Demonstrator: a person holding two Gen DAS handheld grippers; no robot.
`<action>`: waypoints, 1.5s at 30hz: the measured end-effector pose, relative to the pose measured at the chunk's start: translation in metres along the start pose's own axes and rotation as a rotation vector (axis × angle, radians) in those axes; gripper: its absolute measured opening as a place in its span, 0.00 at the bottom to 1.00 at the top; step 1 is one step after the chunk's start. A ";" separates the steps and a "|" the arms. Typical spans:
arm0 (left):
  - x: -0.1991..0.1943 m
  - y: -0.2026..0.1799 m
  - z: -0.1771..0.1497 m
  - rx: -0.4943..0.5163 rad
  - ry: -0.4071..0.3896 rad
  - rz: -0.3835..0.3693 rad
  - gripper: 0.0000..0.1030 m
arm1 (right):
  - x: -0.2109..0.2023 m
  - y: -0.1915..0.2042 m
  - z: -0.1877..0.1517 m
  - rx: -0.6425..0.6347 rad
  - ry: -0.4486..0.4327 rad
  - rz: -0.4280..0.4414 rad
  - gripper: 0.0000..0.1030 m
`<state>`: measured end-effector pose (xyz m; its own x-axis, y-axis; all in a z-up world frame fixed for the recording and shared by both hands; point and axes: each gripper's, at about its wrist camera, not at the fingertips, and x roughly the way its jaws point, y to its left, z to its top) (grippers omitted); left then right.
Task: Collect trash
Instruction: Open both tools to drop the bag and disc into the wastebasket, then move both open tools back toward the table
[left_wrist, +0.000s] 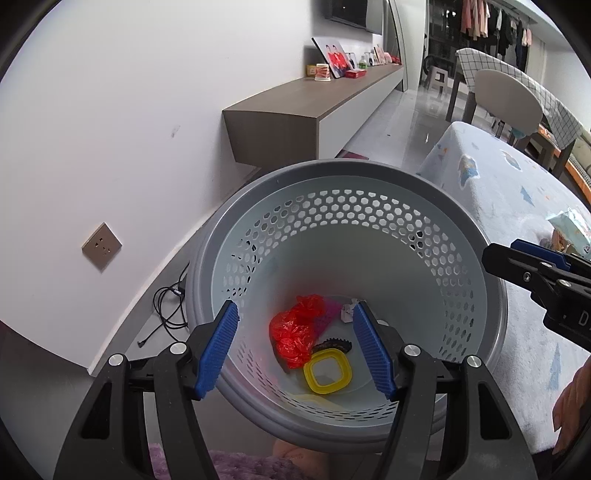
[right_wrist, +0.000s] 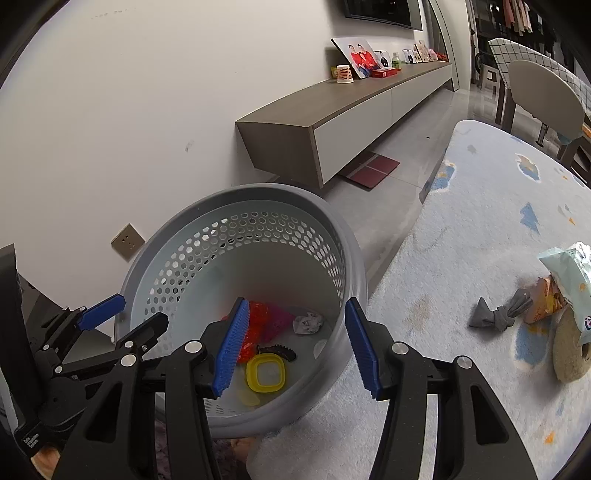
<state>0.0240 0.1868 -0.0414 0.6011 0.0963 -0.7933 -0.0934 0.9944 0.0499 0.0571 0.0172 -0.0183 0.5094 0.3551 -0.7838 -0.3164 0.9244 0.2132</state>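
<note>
Hovering over the grey perforated basket (left_wrist: 343, 206), left gripper (left_wrist: 295, 350) has its blue pads apart, nothing between them. Right gripper (right_wrist: 295, 347) likewise spread and empty, poised at the basket's near rim. Basket sits on the floor between the white wall and the pale patterned rug (right_wrist: 461, 240). Inside on the bottom: crumpled red plastic bag (left_wrist: 295, 336), yellow square ring (left_wrist: 327, 373), dark toothed hair clip (left_wrist: 332, 345), small paper wad (right_wrist: 307, 323), something pink-purple (partly hidden, cannot tell what). On the rug, well apart from the basket: grey knotted cloth (right_wrist: 498, 314) and a snack wrapper (right_wrist: 569, 273) at the right edge.
</note>
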 end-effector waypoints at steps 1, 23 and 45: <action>0.000 0.000 0.000 -0.001 -0.001 0.002 0.62 | -0.001 0.001 0.000 -0.001 -0.001 -0.002 0.50; -0.008 -0.011 -0.001 0.013 -0.031 0.005 0.65 | -0.028 -0.006 -0.018 0.029 -0.020 -0.046 0.50; -0.035 -0.060 -0.003 0.094 -0.079 -0.079 0.79 | -0.093 -0.067 -0.050 0.113 -0.062 -0.193 0.59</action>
<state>0.0064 0.1235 -0.0179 0.6644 0.0171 -0.7471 0.0290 0.9984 0.0486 -0.0091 -0.0848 0.0113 0.6008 0.1748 -0.7801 -0.1182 0.9845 0.1295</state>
